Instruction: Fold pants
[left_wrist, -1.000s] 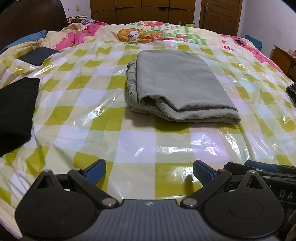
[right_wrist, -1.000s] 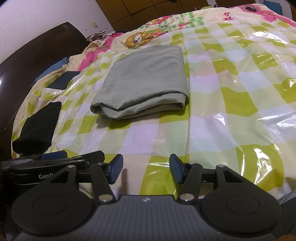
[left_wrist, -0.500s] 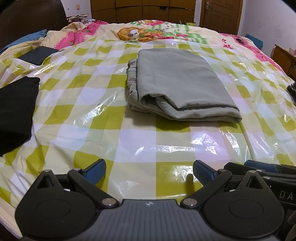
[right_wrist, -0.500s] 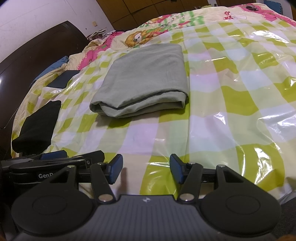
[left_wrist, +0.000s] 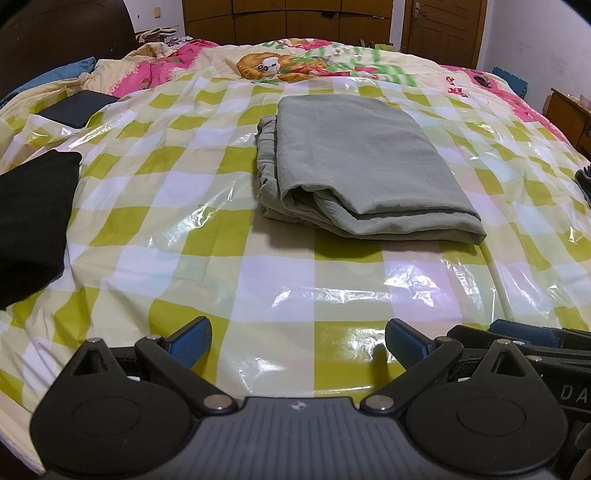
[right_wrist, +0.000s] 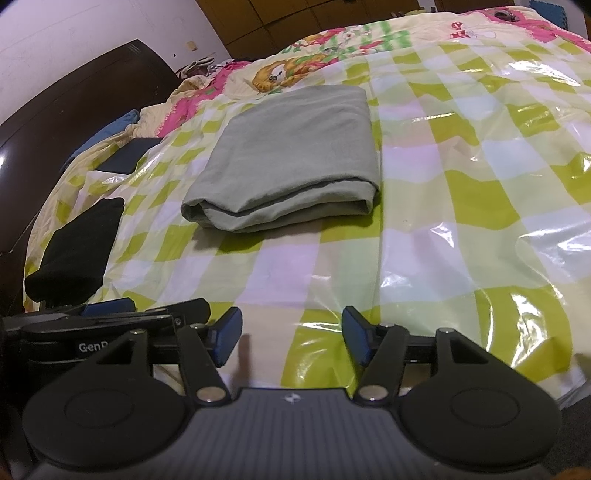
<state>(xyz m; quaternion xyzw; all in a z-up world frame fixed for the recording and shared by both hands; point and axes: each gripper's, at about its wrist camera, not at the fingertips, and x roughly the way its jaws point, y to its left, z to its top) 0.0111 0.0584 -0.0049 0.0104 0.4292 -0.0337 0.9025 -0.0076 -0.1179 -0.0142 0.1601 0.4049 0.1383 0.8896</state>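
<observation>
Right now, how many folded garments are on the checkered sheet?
2. The folded grey-green pants lie mid-sheet; a folded black garment sits at the left edge. A dark item at the right edge is cut off.

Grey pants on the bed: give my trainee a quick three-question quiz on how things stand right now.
1. True or false: the grey pants lie folded on the checked plastic sheet.
2. Is the left gripper holding anything?
3. The black garment lies: A) on the pants, B) apart from them, near the sheet's edge.

Key: 1 true. 2 no, open and empty, like the right gripper. 3 B.
</observation>
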